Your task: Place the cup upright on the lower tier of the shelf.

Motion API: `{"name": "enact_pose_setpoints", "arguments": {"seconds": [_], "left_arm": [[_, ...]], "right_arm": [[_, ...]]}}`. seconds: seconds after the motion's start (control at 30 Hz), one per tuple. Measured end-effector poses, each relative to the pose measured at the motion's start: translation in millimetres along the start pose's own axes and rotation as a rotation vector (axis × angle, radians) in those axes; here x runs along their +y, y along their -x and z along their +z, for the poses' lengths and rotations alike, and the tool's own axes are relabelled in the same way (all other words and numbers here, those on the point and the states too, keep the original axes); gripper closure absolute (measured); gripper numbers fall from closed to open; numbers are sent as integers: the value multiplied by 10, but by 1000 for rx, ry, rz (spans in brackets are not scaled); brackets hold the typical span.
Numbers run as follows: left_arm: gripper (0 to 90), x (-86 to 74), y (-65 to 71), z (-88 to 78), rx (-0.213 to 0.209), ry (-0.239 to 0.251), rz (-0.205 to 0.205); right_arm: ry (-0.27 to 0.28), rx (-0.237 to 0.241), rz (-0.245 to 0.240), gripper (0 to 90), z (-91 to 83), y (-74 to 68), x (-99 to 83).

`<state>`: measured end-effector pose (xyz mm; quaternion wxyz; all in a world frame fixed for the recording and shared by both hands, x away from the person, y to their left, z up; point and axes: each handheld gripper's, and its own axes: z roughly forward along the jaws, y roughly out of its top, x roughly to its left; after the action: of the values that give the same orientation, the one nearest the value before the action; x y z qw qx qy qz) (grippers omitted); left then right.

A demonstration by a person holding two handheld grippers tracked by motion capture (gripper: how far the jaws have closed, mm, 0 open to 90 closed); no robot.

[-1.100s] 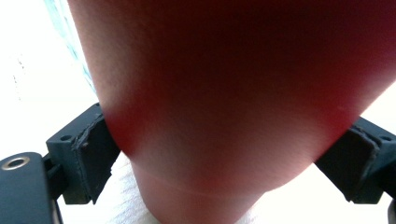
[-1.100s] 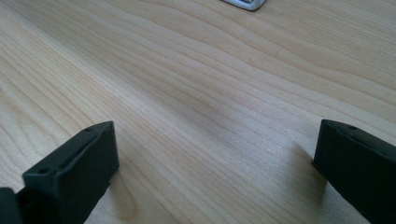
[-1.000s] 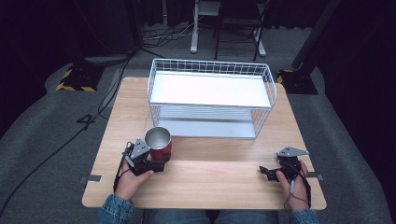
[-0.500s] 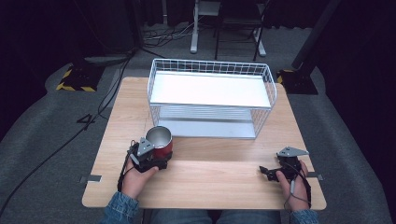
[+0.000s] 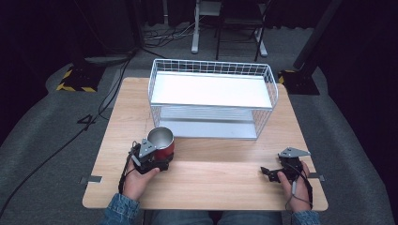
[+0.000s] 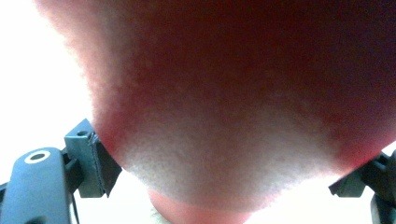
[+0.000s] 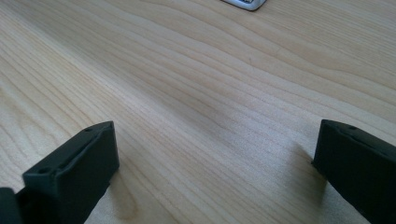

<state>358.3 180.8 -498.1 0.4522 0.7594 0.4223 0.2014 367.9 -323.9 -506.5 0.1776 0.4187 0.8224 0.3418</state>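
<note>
Nudged toward rack (image 5: 211, 89): left gripper's (image 5: 157, 157) unlabelled red cup (image 5: 161, 143).

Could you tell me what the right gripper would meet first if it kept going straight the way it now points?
Probably nothing soon: the right gripper points left across bare wooden table, fingers apart. Farther along that line sit the left gripper and red cup, though depth is unclear.

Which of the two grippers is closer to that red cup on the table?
The left. The left gripper has its jaws on either side of the red cup, right against it. The right gripper lies far off, across the table, with open jaws and nothing between them.
</note>
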Motion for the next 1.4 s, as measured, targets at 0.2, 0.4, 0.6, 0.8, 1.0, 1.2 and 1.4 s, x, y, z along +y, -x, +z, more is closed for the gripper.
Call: {"name": "enact_pose_setpoints", "arguments": {"seconds": [0.2, 0.4, 0.6, 0.8, 1.0, 1.2, 1.4], "left_arm": [[160, 9, 23, 8, -16, 8, 3], [161, 66, 62, -24, -30, 20, 12], [161, 174, 100, -64, -32, 24, 26], [161, 313, 169, -66, -42, 35, 52], [161, 430, 224, -9, -56, 45, 73], [161, 539, 309, 82, -81, 51, 86], [161, 641, 383, 210, -99, 50, 103]], "right_arm": [[0, 0, 0, 2, 0, 0, 0], [0, 0, 0, 2, 0, 0, 0], [0, 0, 0, 2, 0, 0, 0], [0, 0, 0, 2, 0, 0, 0], [1, -1, 0, 3, -1, -1, -1], [1, -2, 1, 2, -3, -2, -3], [1, -2, 1, 2, -3, -2, -3]]}}
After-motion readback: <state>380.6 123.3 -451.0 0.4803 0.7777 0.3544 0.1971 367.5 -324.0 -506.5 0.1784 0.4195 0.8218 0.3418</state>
